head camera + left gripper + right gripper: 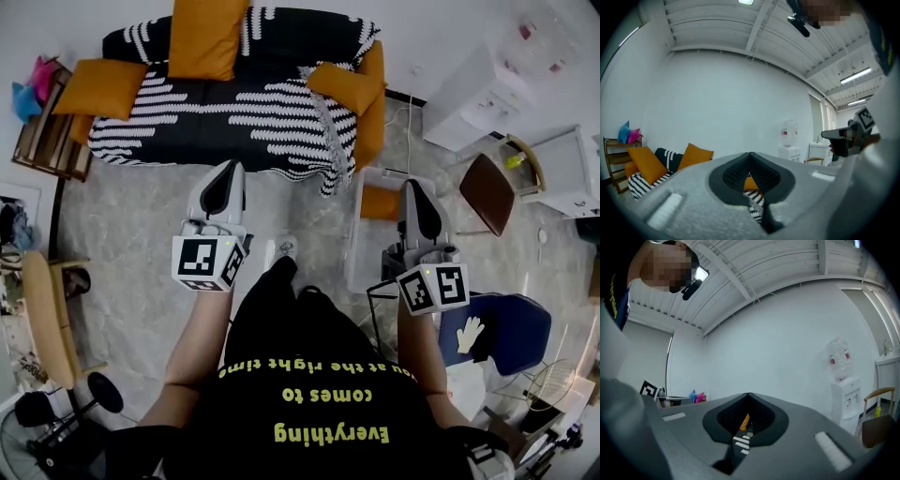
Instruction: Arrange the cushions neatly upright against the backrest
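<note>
Sofa on grey marbled floor

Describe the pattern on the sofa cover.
Sofa cover: black with white dashed stripes; clearest in head view.

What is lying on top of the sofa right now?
Three orange cushions: left end, middle back, right end. A striped throw covers the seat; anything under it is hidden.
</note>
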`<state>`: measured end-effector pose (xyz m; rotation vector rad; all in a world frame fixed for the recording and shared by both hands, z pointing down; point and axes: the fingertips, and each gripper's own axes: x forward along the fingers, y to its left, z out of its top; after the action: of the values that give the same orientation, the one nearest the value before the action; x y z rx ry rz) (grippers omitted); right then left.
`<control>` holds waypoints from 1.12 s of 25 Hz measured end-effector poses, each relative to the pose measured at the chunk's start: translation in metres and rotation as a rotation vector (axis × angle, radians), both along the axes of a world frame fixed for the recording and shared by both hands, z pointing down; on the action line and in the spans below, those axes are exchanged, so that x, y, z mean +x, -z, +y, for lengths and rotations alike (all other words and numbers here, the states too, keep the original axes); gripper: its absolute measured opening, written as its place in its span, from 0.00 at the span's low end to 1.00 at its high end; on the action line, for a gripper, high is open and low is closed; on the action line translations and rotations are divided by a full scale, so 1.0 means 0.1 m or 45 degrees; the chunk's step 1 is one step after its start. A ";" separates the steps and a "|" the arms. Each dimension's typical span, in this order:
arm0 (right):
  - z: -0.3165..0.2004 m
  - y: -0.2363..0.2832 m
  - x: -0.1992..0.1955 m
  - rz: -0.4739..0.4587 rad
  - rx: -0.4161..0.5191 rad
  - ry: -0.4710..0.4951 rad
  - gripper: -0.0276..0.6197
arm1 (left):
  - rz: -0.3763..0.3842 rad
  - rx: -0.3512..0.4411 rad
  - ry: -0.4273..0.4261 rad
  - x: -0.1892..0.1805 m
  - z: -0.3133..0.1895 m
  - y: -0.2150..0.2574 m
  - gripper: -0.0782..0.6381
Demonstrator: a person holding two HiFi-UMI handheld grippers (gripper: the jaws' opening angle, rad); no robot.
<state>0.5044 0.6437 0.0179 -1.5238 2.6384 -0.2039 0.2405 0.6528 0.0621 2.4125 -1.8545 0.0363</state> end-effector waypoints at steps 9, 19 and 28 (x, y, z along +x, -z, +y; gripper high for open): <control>-0.89 0.11 -0.47 -0.022 0.032 -0.005 0.06 | -0.006 0.029 -0.072 -0.37 -1.02 0.14 0.11; -1.55 0.05 -0.56 0.012 -0.010 -0.057 0.06 | 0.021 -0.003 -0.085 -0.59 -1.70 0.04 0.11; -2.35 -0.06 -0.70 0.009 -0.022 0.035 0.06 | 0.032 -0.028 0.013 -0.76 -2.29 -0.12 0.11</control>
<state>0.4340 0.4088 0.0240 -1.4970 2.6708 -0.2245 0.1644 0.4240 0.0737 2.3778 -1.8459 0.0257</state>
